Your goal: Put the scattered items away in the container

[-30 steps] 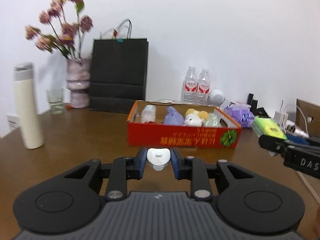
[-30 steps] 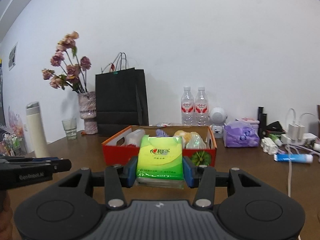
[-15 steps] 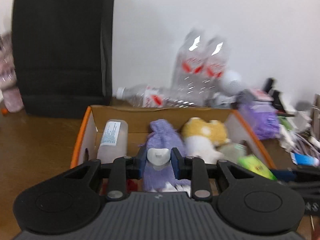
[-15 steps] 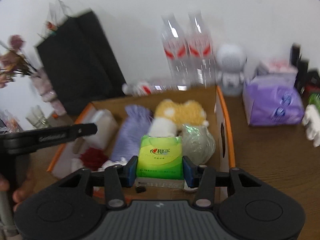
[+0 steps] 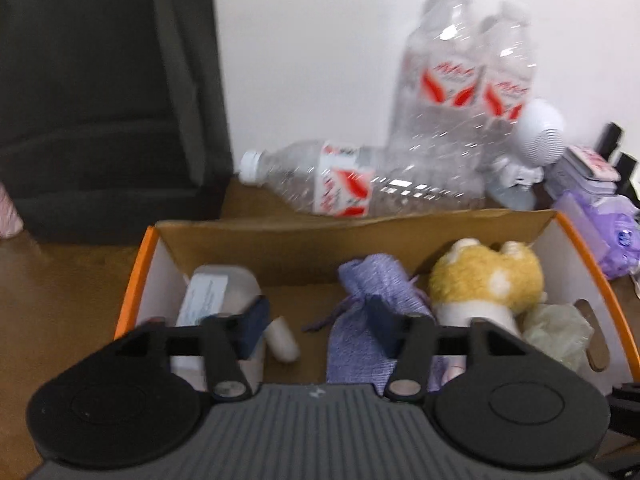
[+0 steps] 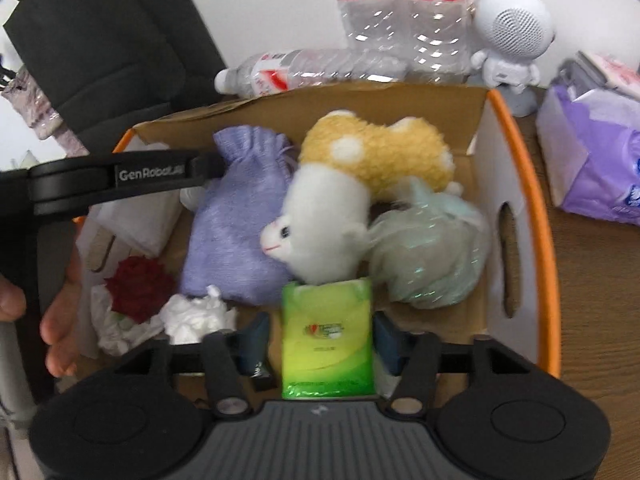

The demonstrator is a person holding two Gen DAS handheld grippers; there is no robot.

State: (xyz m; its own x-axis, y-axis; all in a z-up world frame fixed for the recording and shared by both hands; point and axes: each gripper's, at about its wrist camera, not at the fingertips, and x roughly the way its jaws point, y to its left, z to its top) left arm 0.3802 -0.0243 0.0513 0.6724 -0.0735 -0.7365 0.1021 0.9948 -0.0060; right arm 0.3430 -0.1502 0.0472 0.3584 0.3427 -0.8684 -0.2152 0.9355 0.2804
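My left gripper (image 5: 320, 328) hangs over the orange-rimmed cardboard box (image 5: 136, 292), its jaws opening. A small white rounded piece (image 5: 282, 338) sits loose by the left pad, no longer pinched. My right gripper (image 6: 320, 340) is above the box's near right part (image 6: 540, 208), its jaws also opening. The green tissue pack (image 6: 328, 340) stands between them with a gap on the left side. Inside the box lie a purple pouch (image 6: 236, 216), a white and yellow plush (image 6: 340, 200), a pale green mesh ball (image 6: 432, 256), a red flower (image 6: 140, 284), crumpled white paper (image 6: 196, 316) and a white bottle (image 5: 212, 296).
Behind the box a water bottle (image 5: 340, 188) lies on its side, and two more (image 5: 472, 92) stand by the wall. A black paper bag (image 5: 100, 80) is at the back left. A white robot figure (image 6: 512, 32) and purple tissue packs (image 6: 592, 152) stand on the right. A person's hand (image 6: 60, 320) holds the left gripper.
Both grippers moved forward over the box and tilted down. The left jaws let go of the white piece, and the right jaws spread away from the green tissue pack.
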